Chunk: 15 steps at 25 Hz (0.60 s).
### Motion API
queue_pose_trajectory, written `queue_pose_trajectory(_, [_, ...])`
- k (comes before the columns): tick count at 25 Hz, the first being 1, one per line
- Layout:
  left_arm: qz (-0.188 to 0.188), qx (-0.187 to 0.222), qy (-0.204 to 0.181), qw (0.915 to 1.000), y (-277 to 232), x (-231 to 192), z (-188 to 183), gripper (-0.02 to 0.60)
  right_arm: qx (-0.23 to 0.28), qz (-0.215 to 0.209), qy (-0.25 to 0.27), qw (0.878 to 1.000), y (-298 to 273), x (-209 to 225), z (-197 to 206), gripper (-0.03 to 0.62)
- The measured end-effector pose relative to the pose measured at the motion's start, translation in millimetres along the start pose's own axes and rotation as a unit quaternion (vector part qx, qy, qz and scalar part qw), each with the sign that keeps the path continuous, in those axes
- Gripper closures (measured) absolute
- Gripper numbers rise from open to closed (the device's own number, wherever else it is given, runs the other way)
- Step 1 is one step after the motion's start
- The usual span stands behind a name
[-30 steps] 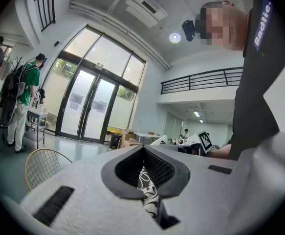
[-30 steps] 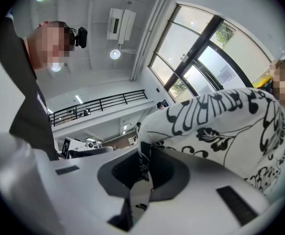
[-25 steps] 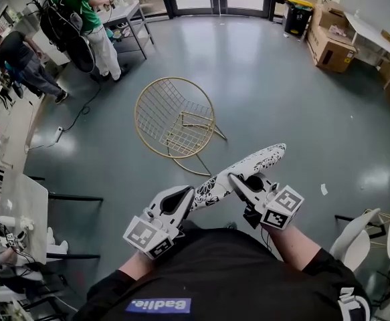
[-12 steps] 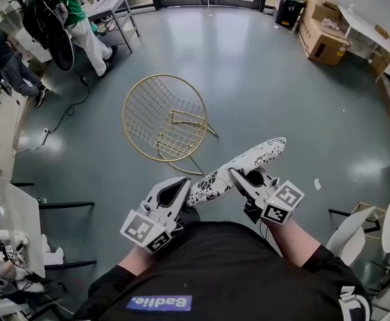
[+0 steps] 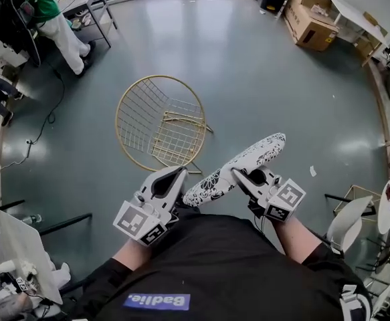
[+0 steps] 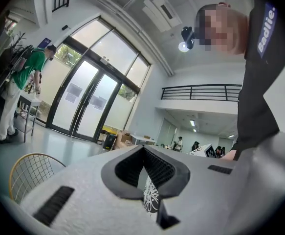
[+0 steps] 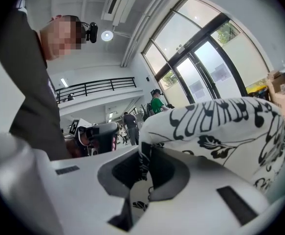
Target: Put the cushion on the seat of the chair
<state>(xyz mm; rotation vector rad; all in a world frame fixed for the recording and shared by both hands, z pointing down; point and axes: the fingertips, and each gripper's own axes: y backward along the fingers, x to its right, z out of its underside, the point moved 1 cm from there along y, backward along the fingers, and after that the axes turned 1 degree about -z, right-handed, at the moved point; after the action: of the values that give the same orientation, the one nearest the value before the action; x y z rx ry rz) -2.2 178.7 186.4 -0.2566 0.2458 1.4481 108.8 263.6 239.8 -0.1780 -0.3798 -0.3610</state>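
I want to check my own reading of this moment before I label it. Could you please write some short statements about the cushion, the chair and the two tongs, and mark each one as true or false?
1. The cushion already lies on the seat of the chair. False: it is held in the air in front of the person, and the seat is bare.
2. The left tongs and the right tongs both grip the cushion. True.
3. The cushion is plain red. False: it is white with a black pattern.
4. The chair is made of gold wire and stands on the floor. True.
5. A cardboard box sits on the chair. False: it is on the floor far behind the chair.
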Motion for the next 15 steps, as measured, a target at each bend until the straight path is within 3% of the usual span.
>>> queue_pose_trajectory(7, [0.015, -0.026, 0.010, 0.9995, -8.9, -44.6, 3.4, 0.568, -0.010, 0.024, -0.026, 0.999, -33.6, 20.6, 13.2, 0.556])
queue_pose_trajectory(11, [-0.001, -0.039, 0.009, 0.9992, -20.7, -46.2, 13.9, 0.568, -0.023, 0.003, -0.036, 0.999, -35.9, 36.0, 25.5, 0.556])
queue_pose_trajectory(15, [-0.041, -0.043, 0.011, 0.9982, -41.9, -50.8, 22.3, 0.568, -0.041, -0.035, -0.045, 0.997, -39.6, 63.6, 38.5, 0.556])
